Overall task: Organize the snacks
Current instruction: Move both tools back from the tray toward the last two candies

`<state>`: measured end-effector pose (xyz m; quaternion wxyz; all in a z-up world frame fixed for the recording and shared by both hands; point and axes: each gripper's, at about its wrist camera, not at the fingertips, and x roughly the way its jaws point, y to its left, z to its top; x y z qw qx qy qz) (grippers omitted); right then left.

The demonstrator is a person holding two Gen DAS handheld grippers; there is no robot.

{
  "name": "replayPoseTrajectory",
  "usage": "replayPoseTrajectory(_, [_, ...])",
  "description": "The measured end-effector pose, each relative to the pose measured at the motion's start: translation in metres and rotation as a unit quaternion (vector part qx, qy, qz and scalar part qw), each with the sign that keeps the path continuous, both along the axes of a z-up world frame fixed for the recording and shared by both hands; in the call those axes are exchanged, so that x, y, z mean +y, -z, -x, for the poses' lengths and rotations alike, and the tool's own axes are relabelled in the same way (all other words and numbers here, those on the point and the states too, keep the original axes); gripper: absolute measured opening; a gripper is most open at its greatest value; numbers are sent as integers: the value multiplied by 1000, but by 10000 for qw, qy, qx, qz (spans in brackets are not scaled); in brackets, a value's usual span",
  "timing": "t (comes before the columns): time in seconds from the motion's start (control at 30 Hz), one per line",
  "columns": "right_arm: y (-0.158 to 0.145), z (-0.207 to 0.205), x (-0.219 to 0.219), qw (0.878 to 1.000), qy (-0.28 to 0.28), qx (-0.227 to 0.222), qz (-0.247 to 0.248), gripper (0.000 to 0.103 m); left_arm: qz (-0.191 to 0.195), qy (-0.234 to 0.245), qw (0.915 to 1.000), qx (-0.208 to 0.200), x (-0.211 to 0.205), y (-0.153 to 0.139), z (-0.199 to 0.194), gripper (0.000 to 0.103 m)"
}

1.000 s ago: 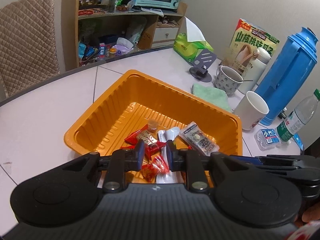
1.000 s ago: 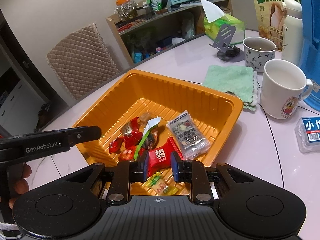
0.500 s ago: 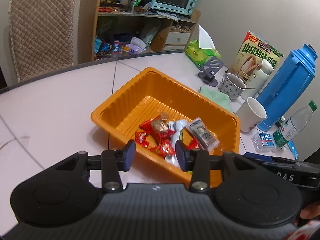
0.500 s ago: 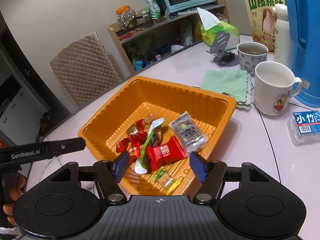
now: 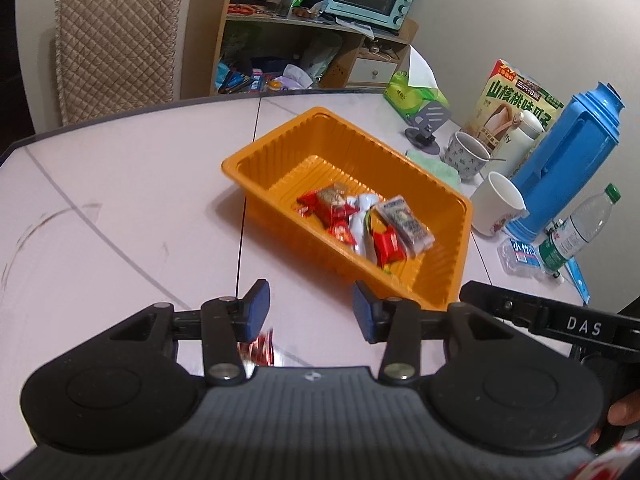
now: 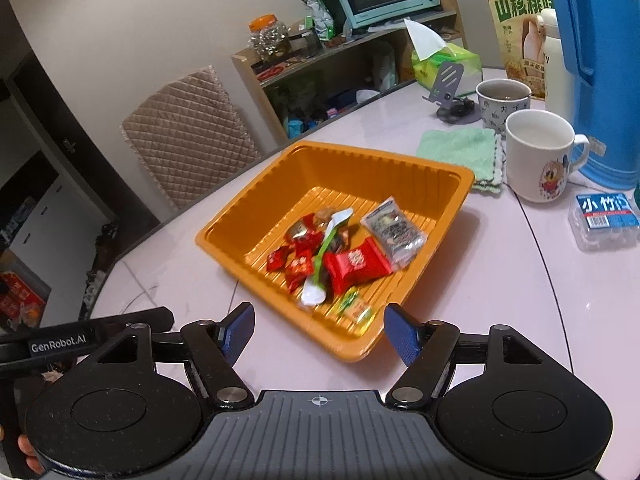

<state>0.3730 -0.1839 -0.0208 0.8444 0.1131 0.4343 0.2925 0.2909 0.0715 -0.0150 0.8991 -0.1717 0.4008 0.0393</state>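
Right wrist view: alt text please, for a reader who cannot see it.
An orange tray on a pale table holds wrapped snacks, among them a red packet. The right gripper hangs open and empty before its near corner; a white mug stands behind.

Near worktop (image 5: 120, 216): bare surface is seen left of the orange tray (image 5: 460, 248) and in front of it; passage is unobstructed there.
Tray far half: the floor is left bare; entry from above is open.
Tray near half: the floor is covered by snack packets (image 6: 356, 264).
Tray walls: a raised rim is met on all four sides.
Right of tray: the way is blocked by a white mug (image 6: 540, 156), a patterned cup (image 6: 502, 100), a blue thermos (image 5: 568, 160) and a water bottle (image 5: 580, 228).
Green cloth (image 6: 460, 152): laid just beside the tray's far right corner.
Left tongs (image 5: 308, 310): a red wrapper (image 5: 262, 350) is seen on the worktop below them.
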Motion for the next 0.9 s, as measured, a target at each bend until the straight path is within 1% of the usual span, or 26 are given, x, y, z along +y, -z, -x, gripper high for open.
replayPoseTrajectory(0.23, [0,31,-8,9998,-171,43,-6,71,16,-159,9998,73,-10,1,40,41])
replayPoseTrajectory(0.5, [4,65,-12,9990,-424,127,54,71,38,-223,9996,191,-23,5,78,41])
replayPoseTrajectory(0.67, [9,83,-12,9981,-573,189,128,71,7,-241,9993,278,-29,9,96,41])
replayPoseTrajectory(0.8, [16,96,-9,9969,-718,254,193,71,-117,-235,9990,375,-34,14,108,41])
replayPoseTrajectory(0.9, [18,105,-5,9959,-833,256,257,71,-103,-235,9987,436,-34,17,117,41])
